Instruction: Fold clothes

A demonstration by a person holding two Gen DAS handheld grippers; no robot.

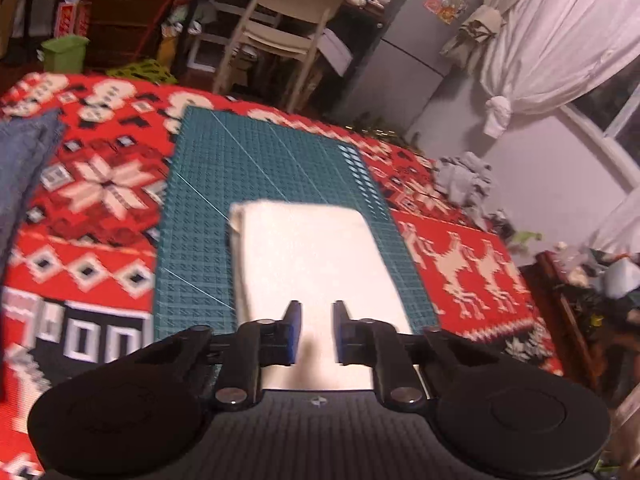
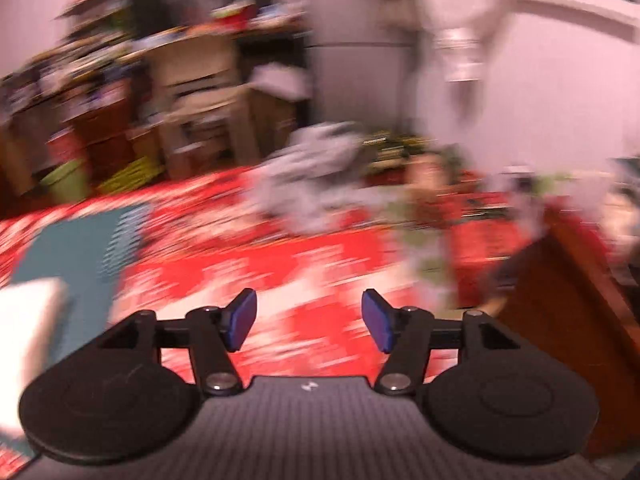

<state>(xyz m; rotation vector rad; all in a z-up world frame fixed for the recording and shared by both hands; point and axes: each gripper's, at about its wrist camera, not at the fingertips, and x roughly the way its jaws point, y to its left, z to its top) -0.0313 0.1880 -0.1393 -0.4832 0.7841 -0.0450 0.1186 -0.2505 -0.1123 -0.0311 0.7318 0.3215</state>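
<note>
A folded white cloth (image 1: 308,276) lies as a neat rectangle on a green cutting mat (image 1: 224,184), which rests on a red patterned blanket (image 1: 92,200). The left gripper (image 1: 316,312) hovers above the near end of the cloth, its blue-padded fingers (image 1: 294,314) parted by a narrow gap with nothing between them. A blue denim garment (image 1: 24,168) sits at the left edge of the blanket, and a crumpled grey garment (image 1: 464,178) lies on the blanket to the right of the mat. The right wrist view is heavily blurred; the right gripper (image 2: 309,312) is spread wide and empty over the blanket, with the grey garment ahead of it and the white cloth at the far left
</note>
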